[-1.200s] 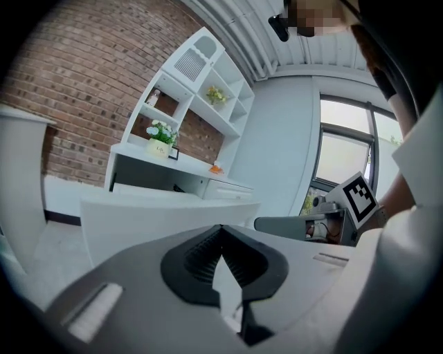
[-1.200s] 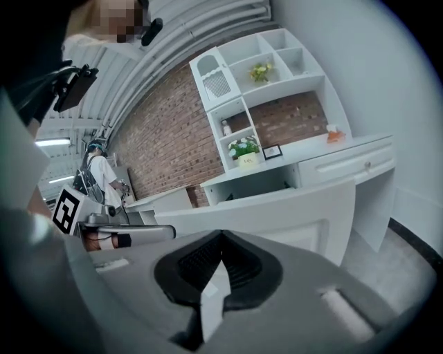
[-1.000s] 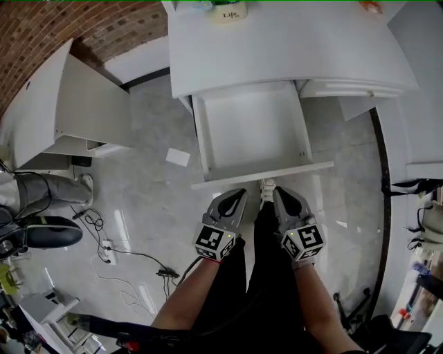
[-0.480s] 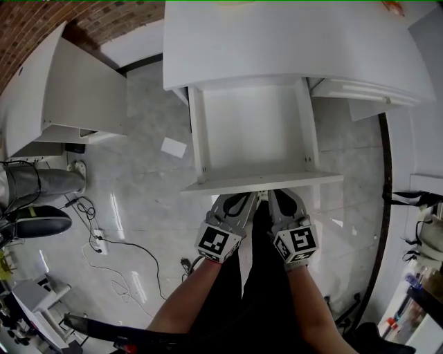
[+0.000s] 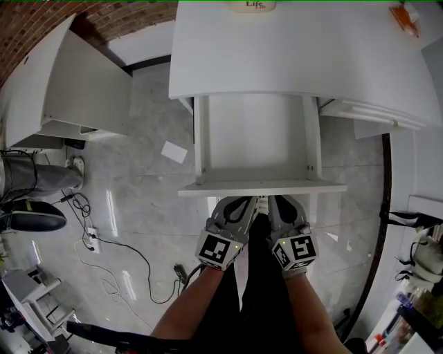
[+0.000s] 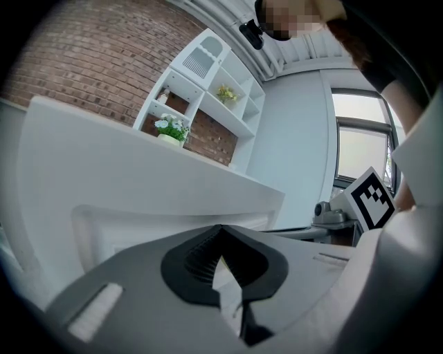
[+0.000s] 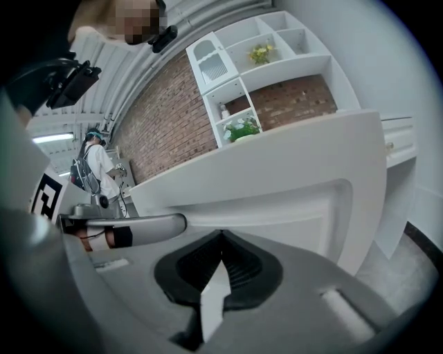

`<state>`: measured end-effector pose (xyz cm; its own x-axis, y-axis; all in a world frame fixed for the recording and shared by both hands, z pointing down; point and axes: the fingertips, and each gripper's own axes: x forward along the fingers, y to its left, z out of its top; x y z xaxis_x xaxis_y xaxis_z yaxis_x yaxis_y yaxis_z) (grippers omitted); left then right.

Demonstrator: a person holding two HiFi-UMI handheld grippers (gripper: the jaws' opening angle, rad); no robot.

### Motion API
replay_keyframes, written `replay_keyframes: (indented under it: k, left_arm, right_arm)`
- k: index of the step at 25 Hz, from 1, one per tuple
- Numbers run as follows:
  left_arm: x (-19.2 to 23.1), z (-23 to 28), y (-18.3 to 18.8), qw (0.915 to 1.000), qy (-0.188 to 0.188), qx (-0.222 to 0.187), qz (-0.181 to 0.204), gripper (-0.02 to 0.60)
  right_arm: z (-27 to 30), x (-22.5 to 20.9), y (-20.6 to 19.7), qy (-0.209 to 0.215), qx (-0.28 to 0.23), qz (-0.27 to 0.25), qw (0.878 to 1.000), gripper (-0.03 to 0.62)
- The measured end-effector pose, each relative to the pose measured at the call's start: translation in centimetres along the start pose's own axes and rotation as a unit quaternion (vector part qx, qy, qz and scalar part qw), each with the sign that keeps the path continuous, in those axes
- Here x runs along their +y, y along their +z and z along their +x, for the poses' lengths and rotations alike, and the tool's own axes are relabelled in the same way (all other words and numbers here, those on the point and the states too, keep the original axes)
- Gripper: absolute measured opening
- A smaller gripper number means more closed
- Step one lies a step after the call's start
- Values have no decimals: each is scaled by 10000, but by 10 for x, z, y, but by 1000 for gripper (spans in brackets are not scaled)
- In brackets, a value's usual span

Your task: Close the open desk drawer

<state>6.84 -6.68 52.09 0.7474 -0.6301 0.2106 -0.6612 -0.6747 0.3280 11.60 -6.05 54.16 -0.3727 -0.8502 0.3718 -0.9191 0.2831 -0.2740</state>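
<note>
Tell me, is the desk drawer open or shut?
Open: the drawer sticks out from under the desk, showing its white inside.

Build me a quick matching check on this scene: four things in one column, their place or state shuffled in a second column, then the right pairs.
Things
1. drawer
2. paper slip
3. orange object
4. left gripper

Place or state
A. on the desktop, far right corner
B. fingers shut on nothing, right by the drawer front
C. pulled out from under the desk, visible inside bare
D. flat on the floor, left of the drawer

Pairs: 1-C, 2-D, 3-A, 4-B
</note>
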Motion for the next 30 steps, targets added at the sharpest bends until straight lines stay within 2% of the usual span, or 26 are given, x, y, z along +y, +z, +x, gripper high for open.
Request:
replay_keyframes:
  k: [8, 30]
  left_arm:
    - [13, 16, 13, 9995, 204, 35, 227, 2]
    - [53, 59, 34, 9978, 594, -159, 228, 2]
  right_arm:
    - [19, -9, 13, 191, -11, -140, 9997, -1]
    - [71, -30, 45, 351, -219, -16, 9991, -2]
